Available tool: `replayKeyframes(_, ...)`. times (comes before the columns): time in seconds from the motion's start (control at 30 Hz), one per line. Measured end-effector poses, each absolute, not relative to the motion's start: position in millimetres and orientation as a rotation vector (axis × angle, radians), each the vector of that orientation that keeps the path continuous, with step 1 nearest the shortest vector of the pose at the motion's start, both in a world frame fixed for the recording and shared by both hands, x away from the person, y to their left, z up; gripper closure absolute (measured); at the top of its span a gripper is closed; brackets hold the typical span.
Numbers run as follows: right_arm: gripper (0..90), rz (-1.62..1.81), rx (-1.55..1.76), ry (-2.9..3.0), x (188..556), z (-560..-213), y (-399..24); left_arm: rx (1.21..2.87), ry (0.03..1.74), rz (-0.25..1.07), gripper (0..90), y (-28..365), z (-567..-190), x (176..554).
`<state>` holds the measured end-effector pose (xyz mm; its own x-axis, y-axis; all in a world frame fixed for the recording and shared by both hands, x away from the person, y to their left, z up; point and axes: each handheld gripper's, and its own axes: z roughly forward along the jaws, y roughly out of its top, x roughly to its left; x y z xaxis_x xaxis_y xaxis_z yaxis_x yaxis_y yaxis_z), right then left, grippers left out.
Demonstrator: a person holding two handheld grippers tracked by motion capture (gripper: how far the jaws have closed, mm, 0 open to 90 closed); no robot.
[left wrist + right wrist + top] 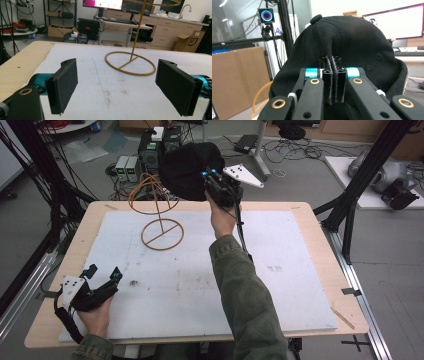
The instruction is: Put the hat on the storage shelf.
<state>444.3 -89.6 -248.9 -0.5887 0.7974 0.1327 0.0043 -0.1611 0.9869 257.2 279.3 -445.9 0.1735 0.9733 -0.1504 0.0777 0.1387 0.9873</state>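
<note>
Right gripper [211,174] is clamped on a pinch of fabric of the black cap [187,169], held up in the air past the far edge of the table [50,285], just right of the top loop of the wire stand [161,220]. In the right gripper view the jaws are pressed together with a fold of the cap crown between the pads; cap button on top and the brim edge at right are visible there

Left gripper [102,276] sits near the front left corner of the white mat [280,295], jaws wide apart, nothing between them, well away from the stand

Around: stand's ring base rests on the mat at far left of centre, with the stem rising from it. Nothing lies between cap and stand top. Floor behind the table has small electronics boxes [129,167] and loose cables [295,150]; black frame posts on both sides

View differences: left gripper view gives the stand's base ring [130,63] and stem low and side-on, plus desks, a monitor [103,3] and a cardboard box [191,41]. Right gripper view shows a ring-lit camera [266,15] on a post and a bright screen [397,22]

Writing: "SF" printed on the cardboard box; nothing else readable
</note>
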Motion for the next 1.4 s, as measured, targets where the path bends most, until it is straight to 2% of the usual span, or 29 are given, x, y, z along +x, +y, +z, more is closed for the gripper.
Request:
replayKeyframes(0.4,89.0,1.906,0.882,1.539,448,-233,-54,1.229,1.190,0.933,18.4,281,-445,255)
replayKeyframes(0.8,89.0,2.007,0.851,1.608,463,-255,-13,1.234,1.176,0.925,18.4,279,-446,256)
replayKeyframes(1.4,86.7,1.790,0.867,1.845,468,-286,11,1.239,1.174,0.924,18.4,280,-446,258)
